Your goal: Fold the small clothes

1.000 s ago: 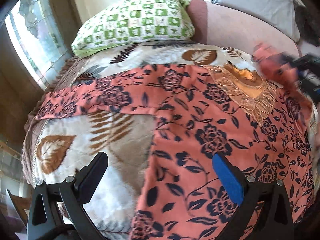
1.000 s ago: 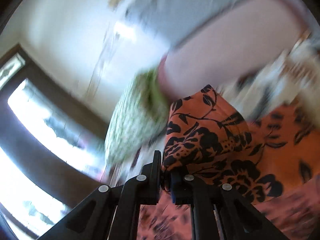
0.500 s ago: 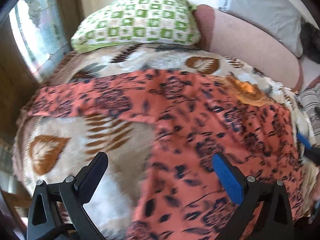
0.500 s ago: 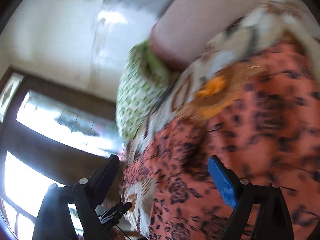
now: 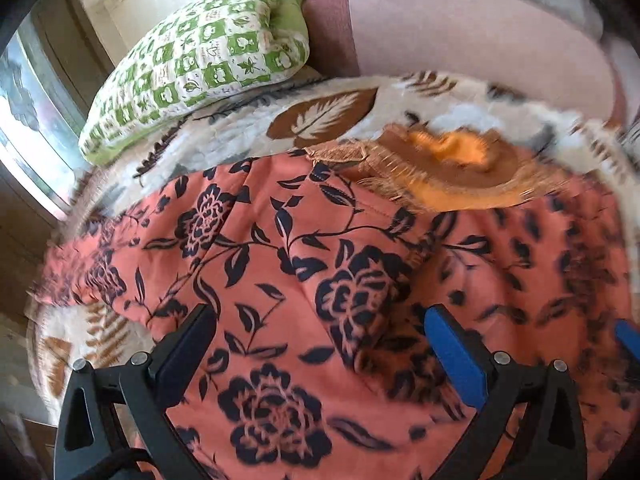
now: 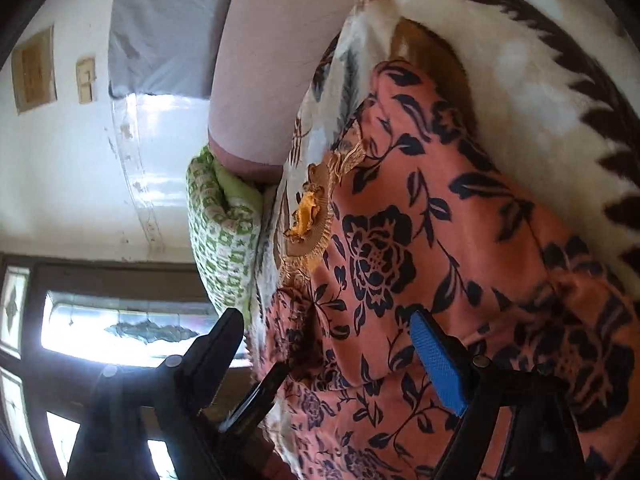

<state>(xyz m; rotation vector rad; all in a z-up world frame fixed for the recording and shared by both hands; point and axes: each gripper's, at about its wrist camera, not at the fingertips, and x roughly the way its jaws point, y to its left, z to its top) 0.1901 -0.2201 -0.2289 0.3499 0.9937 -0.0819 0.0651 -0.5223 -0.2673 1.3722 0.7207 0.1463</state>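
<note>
A salmon-orange garment with a dark floral print (image 5: pixel 320 264) lies spread on a leaf-patterned blanket (image 5: pixel 320 120), its gold embroidered neckline (image 5: pixel 452 160) at the far side. It also shows in the right wrist view (image 6: pixel 440 240), with the neckline (image 6: pixel 312 216) to the left. My left gripper (image 5: pixel 320 344) is open and empty, low over the garment's middle. My right gripper (image 6: pixel 328 352) is open and empty over the garment's right side. A blue pad of the right gripper (image 5: pixel 628 336) shows at the left view's right edge.
A green-and-white checked pillow (image 5: pixel 200 56) lies at the head of the bed, beside a pink cushion (image 5: pixel 460 32). The pillow also shows in the right wrist view (image 6: pixel 220 240). A window (image 5: pixel 28 120) is on the left. The blanket's left edge (image 5: pixel 48 340) drops off near the left gripper.
My right gripper let go of the garment's fold and opened, then dropped low over the cloth. My left gripper moved forward and right, closer over the garment.
</note>
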